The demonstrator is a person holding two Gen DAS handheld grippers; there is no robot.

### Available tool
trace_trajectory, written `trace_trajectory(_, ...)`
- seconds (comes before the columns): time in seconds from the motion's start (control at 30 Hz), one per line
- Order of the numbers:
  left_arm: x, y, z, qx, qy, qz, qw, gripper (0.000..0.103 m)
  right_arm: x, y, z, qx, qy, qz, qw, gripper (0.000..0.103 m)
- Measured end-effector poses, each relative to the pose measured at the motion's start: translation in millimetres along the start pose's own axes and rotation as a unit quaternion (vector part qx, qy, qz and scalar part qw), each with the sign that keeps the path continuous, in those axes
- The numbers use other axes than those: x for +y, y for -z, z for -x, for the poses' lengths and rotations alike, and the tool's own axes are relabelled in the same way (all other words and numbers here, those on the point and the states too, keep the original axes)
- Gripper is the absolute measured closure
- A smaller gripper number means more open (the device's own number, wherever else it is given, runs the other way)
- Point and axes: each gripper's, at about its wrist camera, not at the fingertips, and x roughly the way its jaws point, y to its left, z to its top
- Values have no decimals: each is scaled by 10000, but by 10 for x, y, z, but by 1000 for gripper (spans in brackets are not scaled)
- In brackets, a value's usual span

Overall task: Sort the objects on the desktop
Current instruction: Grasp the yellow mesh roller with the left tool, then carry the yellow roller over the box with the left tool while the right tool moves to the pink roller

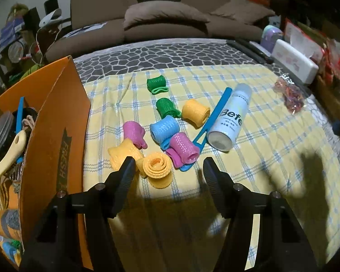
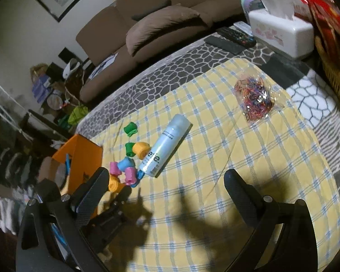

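Several coloured hair rollers lie in a cluster on the yellow checked cloth (image 1: 260, 136): a yellow one (image 1: 156, 168) nearest, pink (image 1: 183, 150), blue (image 1: 164, 128) and green (image 1: 156, 83) ones behind. A white spray bottle (image 1: 230, 117) lies beside a blue comb (image 1: 212, 119). My left gripper (image 1: 168, 166) is open and empty, just before the yellow roller. My right gripper (image 2: 166, 181) is open and empty above the cloth, right of the rollers (image 2: 124, 164) and the bottle (image 2: 165, 146). An orange box (image 1: 54, 136) at the left holds several items.
A clear bag of coloured rubber bands (image 2: 255, 97) lies at the cloth's far right. A white tissue box (image 2: 281, 30) and remote controls (image 2: 234, 37) sit at the table's back edge. A brown sofa (image 1: 165, 18) stands behind the table.
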Motion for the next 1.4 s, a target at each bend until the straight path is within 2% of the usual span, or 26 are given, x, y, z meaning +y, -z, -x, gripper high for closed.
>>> trace_trajectory(0.17,6,-5,-3,33,54,53,10000,44,114,40,-38,-25,250,353,9991,1)
trace_trajectory(0.5,39,-44,-45,27,19,108,9999,44,217,83,-88,-10,368,666,9971,1)
trace_trajectory(0.6,45,-69,-84,-14,-12,143,9999,53,211,85,-87,-2,370,644,9972,1)
trace_trajectory(0.67,46,-84,-101,-58,46,157,9998,64,198,87,-94,-2,387,662,9971,1)
trace_trajectory(0.7,42,-88,-117,-55,34,140,9999,75,196,90,-99,1,403,685,9968,1)
trace_trajectory(0.87,67,-75,-125,-72,131,168,9997,79,150,79,-151,61,462,653,9968,1)
trace_trajectory(1.13,165,-104,272,-281,550,541,9966,79,242,58,-150,40,183,576,9982,1)
trace_trajectory(1.3,302,-165,694,-536,829,683,9928,79,318,80,-221,207,-86,567,9981,13)
trace_trajectory(1.4,443,-220,949,-748,1000,831,9887,79,327,101,-277,299,-153,465,9984,15)
